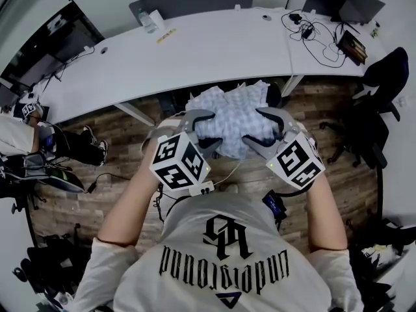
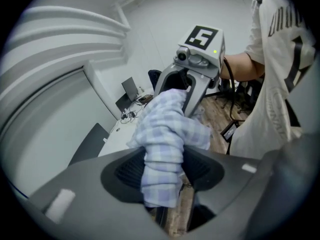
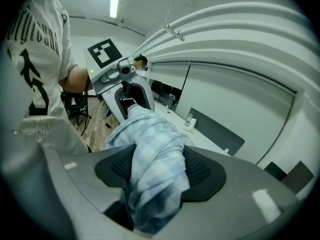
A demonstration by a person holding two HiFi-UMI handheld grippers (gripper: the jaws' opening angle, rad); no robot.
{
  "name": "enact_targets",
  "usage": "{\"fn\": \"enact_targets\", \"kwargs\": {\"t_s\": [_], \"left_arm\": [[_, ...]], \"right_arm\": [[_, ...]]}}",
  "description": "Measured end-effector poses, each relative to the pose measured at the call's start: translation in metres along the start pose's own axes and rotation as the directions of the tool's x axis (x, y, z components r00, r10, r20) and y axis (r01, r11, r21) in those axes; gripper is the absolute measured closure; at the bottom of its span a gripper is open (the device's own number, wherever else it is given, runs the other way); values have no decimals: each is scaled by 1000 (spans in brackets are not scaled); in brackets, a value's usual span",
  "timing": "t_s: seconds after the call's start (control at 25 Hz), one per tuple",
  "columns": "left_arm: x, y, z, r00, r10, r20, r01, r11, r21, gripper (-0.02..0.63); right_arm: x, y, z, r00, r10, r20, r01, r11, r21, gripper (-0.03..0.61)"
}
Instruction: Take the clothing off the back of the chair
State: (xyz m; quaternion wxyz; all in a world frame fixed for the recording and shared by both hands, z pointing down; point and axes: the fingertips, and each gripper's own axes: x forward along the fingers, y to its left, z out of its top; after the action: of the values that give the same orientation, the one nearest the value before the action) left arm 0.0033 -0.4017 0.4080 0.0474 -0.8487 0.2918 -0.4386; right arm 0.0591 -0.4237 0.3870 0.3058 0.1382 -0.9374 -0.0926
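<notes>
Both the left hand-held gripper [image 1: 207, 130] and the right hand-held gripper [image 1: 265, 129] are clamped on the bunched pale-blue checked cloth garment [image 1: 234, 112], held between them over the black chair back [image 1: 275, 95], where a trailing fold may snag and drag the fabric from either grip.

A long white curved table [image 1: 208, 51] runs across the far side. On it, far left, stands a clear bottle [image 1: 148, 21], with a yellow strip [image 1: 166, 36] lying just near of it. Toward the right end lies a tangle of black cables [image 1: 320, 41], with an open laptop [image 1: 361, 6] at the far edge and a dark book [image 1: 353, 46] beside the cables. Below is a wood-plank floor [image 1: 130, 135]. A dark part of a chair [image 1: 273, 95] shows by the table's near edge. A black office chair [image 1: 380, 106] stands at right, and a cable [image 1: 104, 176] trails on the floor at left.
</notes>
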Motion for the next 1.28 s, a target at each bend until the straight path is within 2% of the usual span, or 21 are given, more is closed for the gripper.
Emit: {"fn": "enact_targets", "kwargs": {"t_s": [0.2,0.32,0.72,1.08,1.28], "left_arm": [[-20,-5,3,997,34,69,-33,999,-7,413],[-36,-6,6,992,54,118,-54,999,-6,473],[-83,-20,-4,976,67,206,-70,997,8,481],[-141,-46,-52,968,32,249,-41,999,32,482],[-163,-70,-79,964,-23,264,7,998,59,482]], "right_arm": [[-8,17,15,999,-26,32,26,1000,8,366],[-15,27,27,997,-46,63,46,999,9,383],[-25,65,64,989,-122,87,122,993,8,388],[-10,135,104,980,-176,92,172,984,45,388],[-2,179,112,976,-210,60,206,976,73,388]]}}
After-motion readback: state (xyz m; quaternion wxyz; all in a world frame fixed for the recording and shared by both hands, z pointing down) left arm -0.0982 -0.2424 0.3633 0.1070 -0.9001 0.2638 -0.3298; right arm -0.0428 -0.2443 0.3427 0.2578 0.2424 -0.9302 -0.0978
